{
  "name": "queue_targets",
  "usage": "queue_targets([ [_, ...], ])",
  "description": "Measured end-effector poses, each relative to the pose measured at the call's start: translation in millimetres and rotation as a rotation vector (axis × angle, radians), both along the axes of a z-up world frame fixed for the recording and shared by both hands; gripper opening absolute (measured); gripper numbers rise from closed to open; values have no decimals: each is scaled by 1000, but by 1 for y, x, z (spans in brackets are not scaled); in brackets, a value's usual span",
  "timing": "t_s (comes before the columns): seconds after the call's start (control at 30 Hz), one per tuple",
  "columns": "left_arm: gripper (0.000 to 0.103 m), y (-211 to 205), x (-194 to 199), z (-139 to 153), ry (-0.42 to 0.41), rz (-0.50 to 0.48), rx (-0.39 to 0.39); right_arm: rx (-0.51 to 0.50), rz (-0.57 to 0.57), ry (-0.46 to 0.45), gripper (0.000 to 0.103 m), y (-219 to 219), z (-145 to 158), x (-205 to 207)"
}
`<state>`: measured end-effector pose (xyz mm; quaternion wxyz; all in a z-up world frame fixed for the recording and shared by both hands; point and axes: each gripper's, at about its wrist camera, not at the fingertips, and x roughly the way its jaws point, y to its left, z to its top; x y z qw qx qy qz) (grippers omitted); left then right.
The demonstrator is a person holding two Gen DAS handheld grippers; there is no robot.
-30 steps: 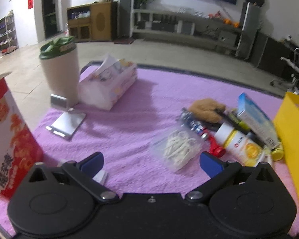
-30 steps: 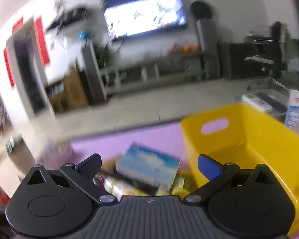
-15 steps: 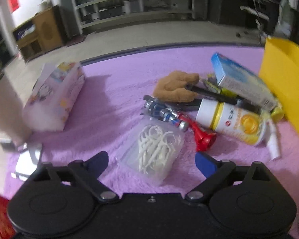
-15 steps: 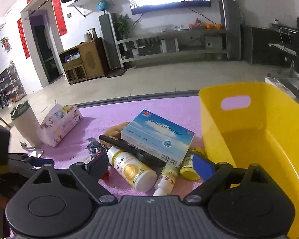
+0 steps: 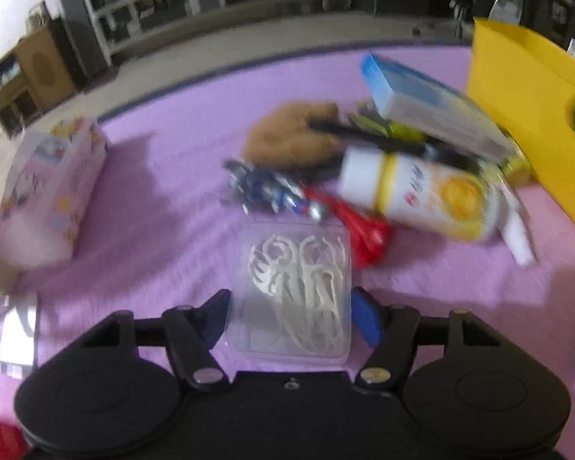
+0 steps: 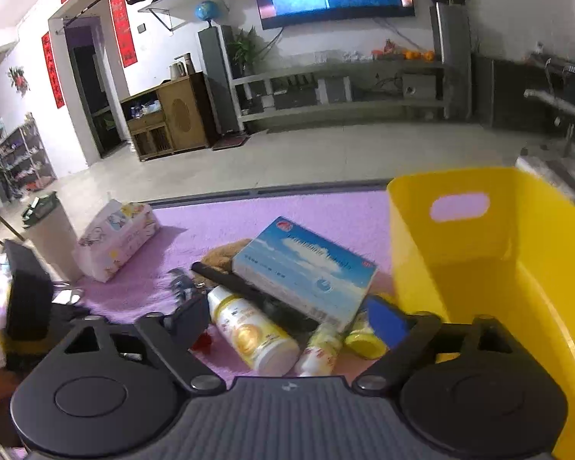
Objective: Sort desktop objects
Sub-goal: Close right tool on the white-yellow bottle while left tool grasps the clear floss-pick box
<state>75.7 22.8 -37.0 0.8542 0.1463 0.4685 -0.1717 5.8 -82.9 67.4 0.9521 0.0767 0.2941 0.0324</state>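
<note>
Straddling the clear floss-pick box (image 5: 293,287), the left tongs (image 5: 289,316) stand released, pads beside its long sides. It looks light, smooth, slightly flexible; squeeze mid-sides. Right tongs (image 6: 287,318) hover released near the yellow bin (image 6: 517,268).

The left gripper (image 5: 290,316) has moved in on the clear box of floss picks (image 5: 293,287), which now lies between its open fingers instead of ahead of them. The right gripper (image 6: 287,320) has dropped toward the pile, so the white-and-yellow bottle (image 6: 255,331) now sits between its fingers.
</note>
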Motion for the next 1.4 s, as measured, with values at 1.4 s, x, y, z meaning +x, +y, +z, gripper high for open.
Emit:
queue_targets([
  [1.4,78,2,-58,9,80,123,-75,-20,169,434,46,28,-53,16],
])
